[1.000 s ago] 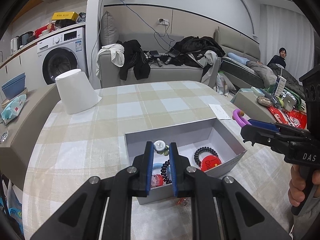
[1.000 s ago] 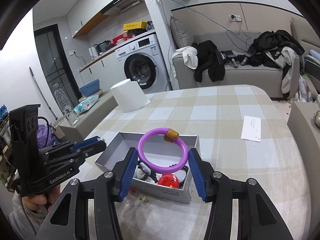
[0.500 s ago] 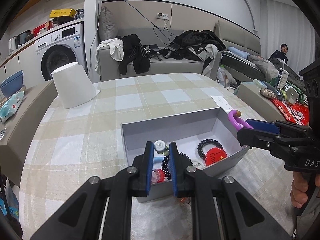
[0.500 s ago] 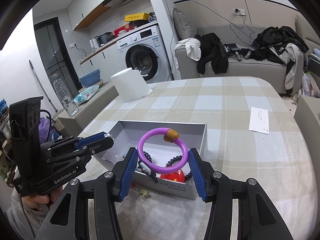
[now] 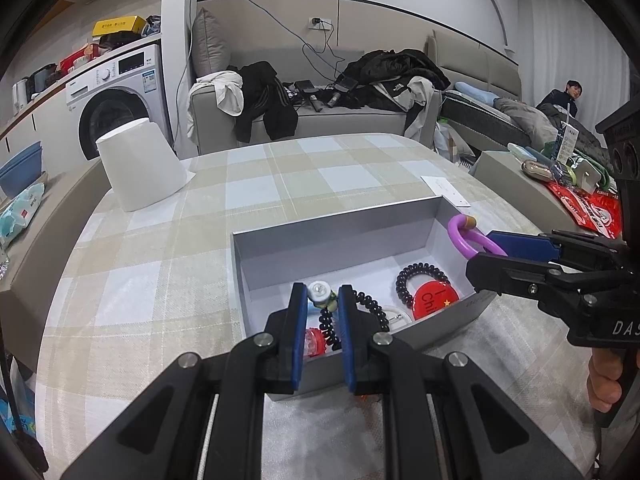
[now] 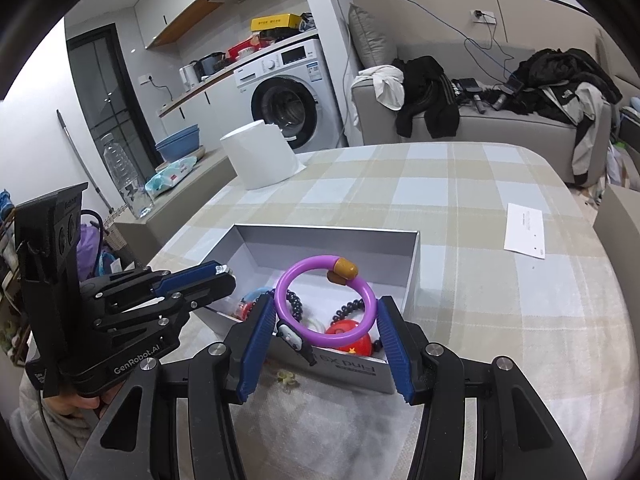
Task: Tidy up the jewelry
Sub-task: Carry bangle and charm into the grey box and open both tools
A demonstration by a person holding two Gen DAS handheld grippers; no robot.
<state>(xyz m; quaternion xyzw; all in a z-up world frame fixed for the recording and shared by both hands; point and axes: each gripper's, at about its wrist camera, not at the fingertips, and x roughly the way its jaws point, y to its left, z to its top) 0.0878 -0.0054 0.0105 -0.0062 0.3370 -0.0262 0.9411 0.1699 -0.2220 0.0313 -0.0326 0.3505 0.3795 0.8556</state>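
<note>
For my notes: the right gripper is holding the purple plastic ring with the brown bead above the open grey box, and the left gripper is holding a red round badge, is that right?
Not quite. The left wrist view shows the left gripper shut on a small white-capped trinket; the red round badge lies in the open grey box. The right gripper does hold the purple plastic ring with the brown bead.

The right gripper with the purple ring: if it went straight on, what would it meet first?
Probably the grey box: the right gripper, shut on the purple ring, points over its near wall at the red badge inside. Depth unclear.
</note>
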